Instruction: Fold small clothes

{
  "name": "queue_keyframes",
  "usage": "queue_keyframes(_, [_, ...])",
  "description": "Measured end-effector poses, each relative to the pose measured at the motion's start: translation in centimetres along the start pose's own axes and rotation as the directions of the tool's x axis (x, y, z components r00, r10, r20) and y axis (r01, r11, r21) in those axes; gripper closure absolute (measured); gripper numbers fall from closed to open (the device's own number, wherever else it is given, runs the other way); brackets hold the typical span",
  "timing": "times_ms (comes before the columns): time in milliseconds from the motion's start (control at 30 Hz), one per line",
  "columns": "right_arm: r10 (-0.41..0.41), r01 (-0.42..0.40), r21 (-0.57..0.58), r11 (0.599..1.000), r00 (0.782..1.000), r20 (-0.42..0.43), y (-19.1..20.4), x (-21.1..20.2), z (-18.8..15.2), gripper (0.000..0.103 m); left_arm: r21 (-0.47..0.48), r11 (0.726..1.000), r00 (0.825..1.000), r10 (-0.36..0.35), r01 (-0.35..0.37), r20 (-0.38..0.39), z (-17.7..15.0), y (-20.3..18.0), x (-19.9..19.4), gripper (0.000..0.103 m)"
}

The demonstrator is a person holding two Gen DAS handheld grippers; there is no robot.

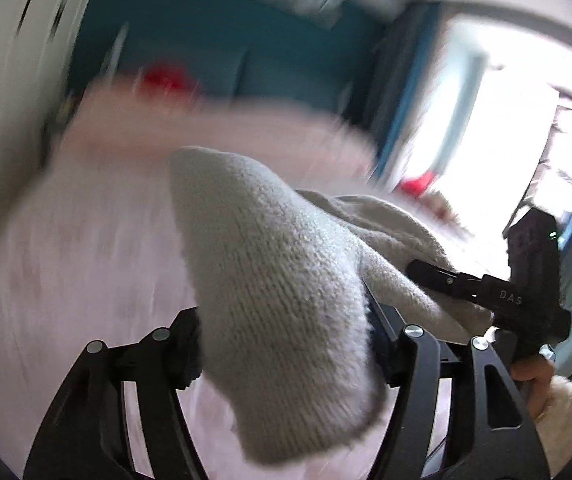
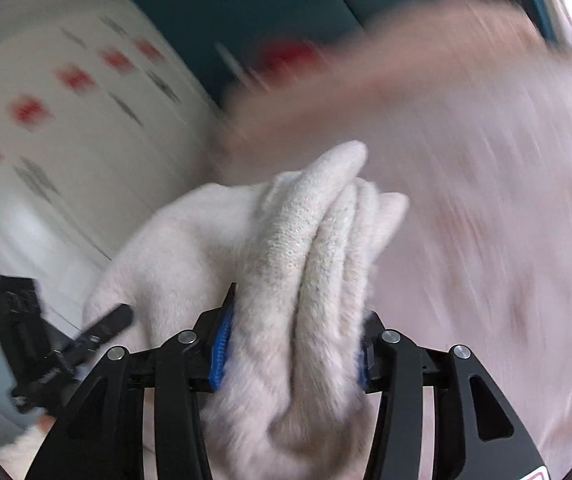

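Knitwear, a pale garment (image 1: 278,288), hangs bunched between both grippers above the pink bedding (image 1: 66,260); left gripper (image 1: 286,356) and right gripper (image 2: 291,352) each clamp a thick fold.

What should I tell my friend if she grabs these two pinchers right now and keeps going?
Left gripper: a thick fold of the cream knitted garment sits between its pads, held up off the pink bedcover.
Right gripper: clamped on a bunched part of the same garment, blue pads pressing its sides.
Both hold it in the air; the background is blurred.
Done: garment picked up by both grippers.
Left: lay it flat on the bedcover and fold it; no neat fold shows yet.
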State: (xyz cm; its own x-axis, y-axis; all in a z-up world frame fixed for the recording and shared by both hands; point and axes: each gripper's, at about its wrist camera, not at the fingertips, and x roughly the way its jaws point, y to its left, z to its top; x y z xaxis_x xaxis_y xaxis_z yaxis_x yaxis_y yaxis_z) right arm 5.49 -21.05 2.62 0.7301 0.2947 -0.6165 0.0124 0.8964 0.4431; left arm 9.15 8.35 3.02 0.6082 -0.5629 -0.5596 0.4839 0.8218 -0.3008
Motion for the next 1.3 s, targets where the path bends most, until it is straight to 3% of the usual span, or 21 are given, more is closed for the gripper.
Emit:
queue_keyframes(67, [-0.089,0.097,0.074,0.993,0.99,-0.109,-3.5,2.4,-4.4,0.056,-0.066,0.992,0.982,0.097,-0.109,-0.16,-5.3,2.7,3.7,0.045])
queue_keyframes(133, [-0.048,0.057,0.128,0.99,0.996,-0.071,-5.0,1.1,-6.1,0.055,-0.158,0.982,0.983,0.072,-0.098,-0.166,-8.4,4.4,2.8,0.046])
queue_keyframes(167, [-0.059,0.065,0.144,0.987,0.997,-0.046,-5.4,0.1,-6.2,0.048,-0.199,0.977,0.991,0.051,-0.076,-0.125,-8.7,4.9,1.6,0.043])
queue_keyframes(233, [-0.061,0.065,0.161,0.985,0.998,-0.031,-5.8,-0.4,-5.3,0.037,-0.274,0.961,0.998,0.024,-0.037,-0.052,-8.4,5.7,-0.5,0.02])
queue_keyframes(300, [-0.017,0.026,0.213,0.977,0.999,-0.042,-6.3,0.4,-4.1,0.024,-0.326,0.945,1.0,0.007,-0.013,-0.019,-7.3,6.3,-0.4,0.012])
queue_keyframes(433, [0.046,0.004,0.288,0.958,0.985,-0.166,-6.4,5.5,-2.7,0.02,-0.395,0.918,0.992,-0.002,-0.047,-0.123,-5.0,6.5,4.6,0.012])
queue_keyframes(467, [0.043,0.016,0.286,0.958,0.979,-0.199,-6.3,6.9,-2.9,0.028,-0.406,0.911,0.983,0.003,-0.077,-0.181,-5.5,6.9,6.5,0.013])
queue_keyframes(500, [0.057,0.002,0.275,0.962,0.976,-0.208,-5.8,7.6,-3.0,0.059,-0.406,0.907,0.976,0.022,-0.111,-0.217,-5.7,7.2,7.8,0.029])
queue_keyframes(533, [0.058,-0.003,0.252,0.968,0.976,-0.209,-5.1,7.9,-2.6,0.065,-0.399,0.908,0.969,0.032,-0.13,-0.244,-5.9,7.0,8.7,0.044])
queue_keyframes(567, [0.035,0.004,0.209,0.978,0.982,-0.185,-3.9,7.3,-1.8,0.07,-0.383,0.912,0.965,0.05,-0.149,-0.257,-5.6,6.7,9.2,0.047])
queue_keyframes(633, [0.06,-0.042,0.154,0.987,0.991,-0.116,-2.0,5.3,-0.4,0.075,-0.369,0.922,0.977,0.042,-0.119,-0.21,-4.1,6.2,8.6,0.061])
queue_keyframes(767, [0.042,-0.042,0.05,0.998,0.999,0.001,-0.3,2.0,1.4,0.074,-0.299,0.953,0.996,0.023,-0.047,-0.085,-1.0,4.2,5.8,0.062])
queue_keyframes(833, [-0.003,0.005,0.06,0.998,0.999,-0.043,-2.0,3.7,0.7,0.067,-0.26,0.963,0.995,0.045,-0.067,-0.087,-1.0,3.9,6.4,0.058])
queue_keyframes(867, [-0.057,0.068,0.086,0.994,0.991,-0.124,-4.1,5.7,-0.3,0.066,-0.227,0.968,0.989,0.082,-0.107,-0.121,-1.7,3.8,7.6,0.057])
queue_keyframes(933, [-0.103,0.133,0.144,0.981,0.975,-0.198,-6.2,6.9,-1.5,0.066,-0.176,0.963,0.962,0.165,-0.205,-0.217,-3.7,4.1,10.1,0.057])
queue_keyframes(967, [-0.054,0.079,0.189,0.979,0.99,-0.133,-6.3,5.1,-1.6,0.066,-0.178,0.958,0.953,0.18,-0.227,-0.243,-4.4,4.3,10.5,0.057])
queue_keyframes(1100, [-0.038,0.038,0.057,0.998,0.999,-0.017,-1.6,-0.9,-1.5,0.065,-0.245,0.949,0.976,0.167,-0.198,-0.143,-3.8,3.3,5.9,0.058])
queue_keyframes(1133, [-0.021,0.021,0.025,0.999,1.0,-0.022,-0.5,-1.3,-1.7,0.067,-0.238,0.951,0.978,0.175,-0.197,-0.111,-3.5,2.5,4.6,0.057])
queue_keyframes(1200, [-0.031,0.026,-0.073,0.997,0.996,-0.079,1.9,-1.0,-3.1,0.083,-0.202,0.956,0.976,0.199,-0.214,-0.094,-3.2,1.1,3.7,0.057])
queue_keyframes(1267, [-0.14,0.117,-0.145,0.982,0.978,-0.156,1.8,1.6,-5.0,0.092,-0.166,0.959,0.968,0.209,-0.231,-0.142,-3.9,0.0,4.9,0.057])
queue_keyframes(1300, [-0.205,0.175,-0.157,0.972,0.959,-0.198,1.0,3.4,-5.8,0.103,-0.145,0.958,0.959,0.222,-0.248,-0.176,-4.5,-0.2,5.8,0.057])
